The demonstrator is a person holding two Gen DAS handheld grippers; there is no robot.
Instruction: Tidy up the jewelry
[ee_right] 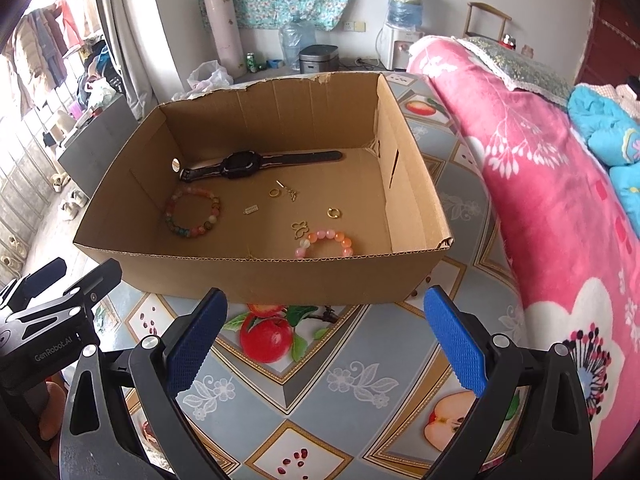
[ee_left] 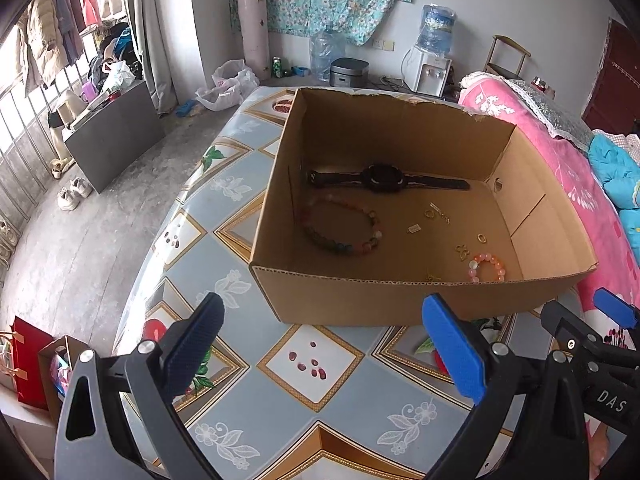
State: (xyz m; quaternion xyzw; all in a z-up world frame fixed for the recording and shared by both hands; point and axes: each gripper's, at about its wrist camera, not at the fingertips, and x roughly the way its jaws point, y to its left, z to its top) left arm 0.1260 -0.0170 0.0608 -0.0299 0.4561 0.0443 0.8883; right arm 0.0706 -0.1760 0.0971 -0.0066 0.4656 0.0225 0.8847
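Note:
An open cardboard box [ee_left: 416,298] [ee_right: 280,276] stands on the patterned table. Inside lie a black watch [ee_left: 384,178] [ee_right: 244,165], a multicoloured bead bracelet [ee_left: 340,226] [ee_right: 193,213], a pink-orange bead bracelet [ee_left: 487,267] [ee_right: 325,243], gold rings [ee_left: 482,238] [ee_right: 334,212] and small gold pieces [ee_left: 438,212] [ee_right: 298,230]. My left gripper [ee_left: 324,316] is open and empty, just short of the box's near wall. My right gripper [ee_right: 326,312] is also open and empty, in front of the same wall. In the left wrist view the right gripper shows at the right edge.
The table [ee_left: 312,364] [ee_right: 360,380] carries a fruit-and-flower cloth. A pink floral blanket on a bed [ee_right: 560,200] [ee_left: 560,168] runs along the table's right side. Red bags [ee_left: 28,364] stand on the floor at left. Bottles, a water dispenser [ee_left: 432,60] and bags line the far wall.

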